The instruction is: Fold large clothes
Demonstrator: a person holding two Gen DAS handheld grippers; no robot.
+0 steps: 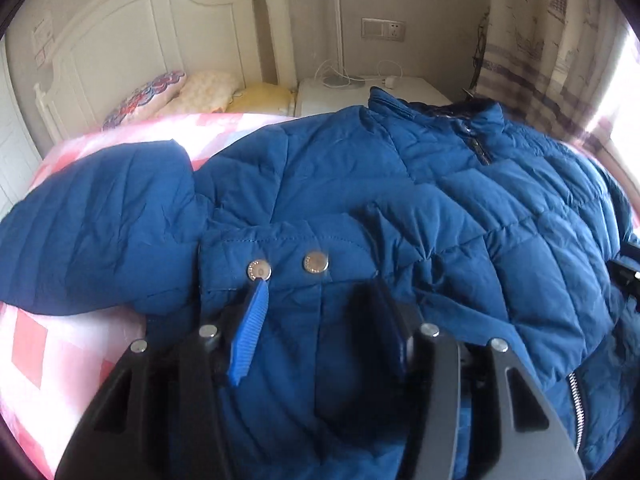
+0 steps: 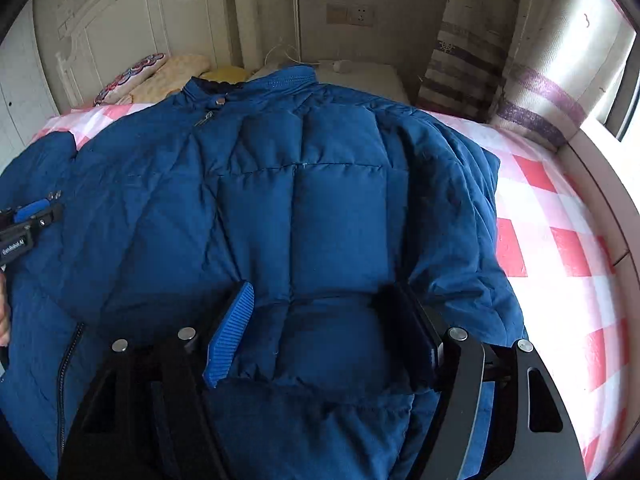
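A large blue quilted puffer jacket (image 1: 360, 184) lies front up on the bed, collar at the far end; it also shows in the right wrist view (image 2: 304, 200). Its left sleeve (image 1: 100, 220) stretches out to the left. My left gripper (image 1: 316, 292) is open, its fingers spread over the snap-button pocket flap (image 1: 288, 264) on the jacket's left side. My right gripper (image 2: 320, 296) is open, its fingers spread over the quilted panel on the jacket's right side, just above the fabric. The left gripper also appears at the left edge of the right wrist view (image 2: 32, 216).
The bed has a pink and white checked cover (image 2: 560, 240). Pillows (image 1: 168, 92) lie at the white headboard (image 1: 120, 40). A white bedside cabinet (image 1: 360, 88) with a lamp stands behind. Curtains (image 2: 500, 60) hang at the right, by the bed's raised edge (image 2: 608, 208).
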